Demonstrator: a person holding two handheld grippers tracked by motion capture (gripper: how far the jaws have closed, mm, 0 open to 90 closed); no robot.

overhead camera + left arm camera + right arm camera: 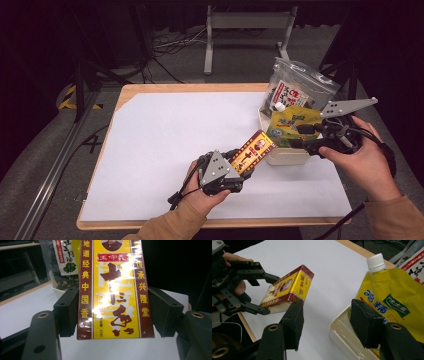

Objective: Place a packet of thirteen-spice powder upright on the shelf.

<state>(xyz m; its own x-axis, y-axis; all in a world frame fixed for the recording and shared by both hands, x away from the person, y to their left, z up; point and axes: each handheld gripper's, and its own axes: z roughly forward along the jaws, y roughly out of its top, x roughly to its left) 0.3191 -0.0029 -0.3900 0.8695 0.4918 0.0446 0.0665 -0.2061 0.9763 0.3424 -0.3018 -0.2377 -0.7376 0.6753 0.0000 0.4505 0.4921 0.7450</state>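
Now | box (112, 290) clamped between left gripper (112, 312) fingers (66, 311)

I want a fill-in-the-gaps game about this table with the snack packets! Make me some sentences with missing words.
1. The left hand-held gripper is shut on a yellow and red ____.
2. The yellow spout pouch has a cap coloured ____.
3. That pouch stands inside a cream-coloured ____.
4. The right hand-held gripper has its jaws ____, with nothing between them.

Missing words: box; white; tray; open
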